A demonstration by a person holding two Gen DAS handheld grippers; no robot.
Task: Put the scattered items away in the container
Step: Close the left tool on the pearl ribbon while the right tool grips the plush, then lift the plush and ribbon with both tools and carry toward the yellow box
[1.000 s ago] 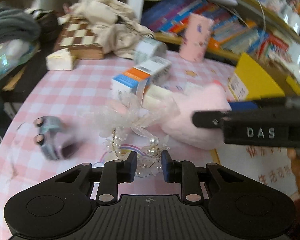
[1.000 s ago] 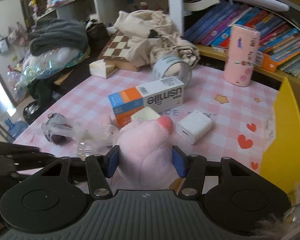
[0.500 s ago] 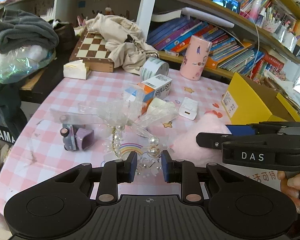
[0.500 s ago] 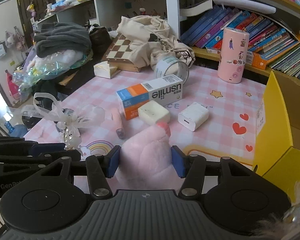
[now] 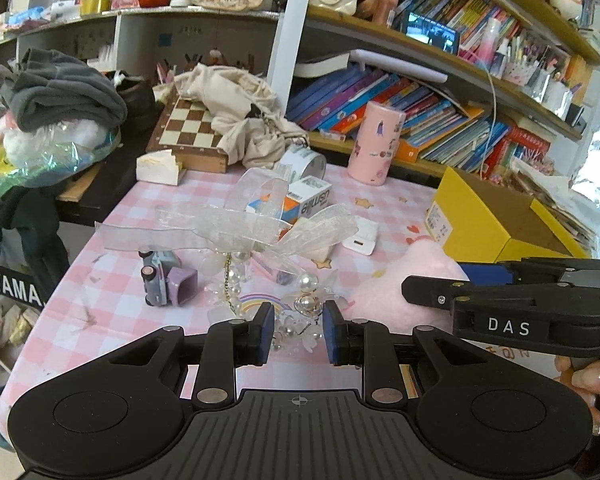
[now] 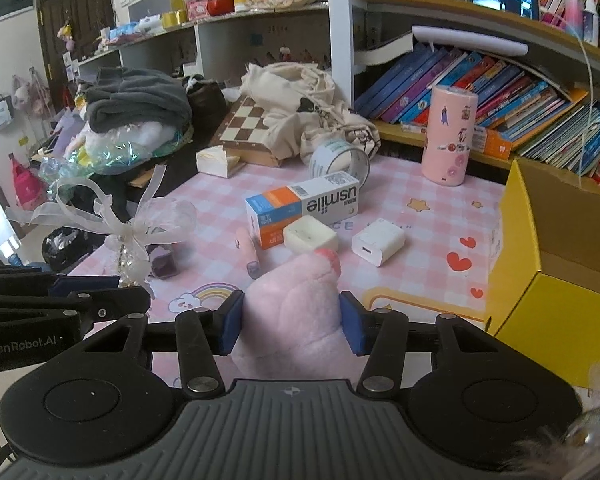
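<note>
Plainly, the writing comes first: the orange, white and blue carton (image 6: 302,206) on the pink checked tablecloth (image 6: 432,216) reads "usmile", the right gripper's (image 6: 291,326) side carries "DAS" in the left wrist view, the left gripper's (image 5: 294,334) arm reads "GenRobot.AI" in the right wrist view, and a black strip at the left table edge shows "YAMA" before it is cut off. The yellow box (image 6: 556,276) has a small printed label on its near wall, too small to read.

The left gripper is clamped on a pearl and ribbon ornament (image 5: 260,236) — its clear bows and bead strings hang above the cloth, off the surface. The right gripper's jaws are closing on a pink plush toy (image 6: 296,304), both blue pads pressed into its fur, and the toy is carried above the table just left of the yellow box. That box stands open-topped at the right edge of the table.

Left on the cloth are a white charger (image 6: 378,241), a cream block (image 6: 310,234) touching the carton, a pink tube (image 6: 247,250), a purple toy car (image 5: 166,280), a tape roll (image 6: 340,160) and a pink sticker-covered tumbler (image 6: 450,136). Open cloth lies between the charger and the box — hearts and stars printed there, nothing standing on it. The back edge is crowded by a chessboard (image 6: 246,124) and a heap of beige cloth (image 6: 300,96).
</note>
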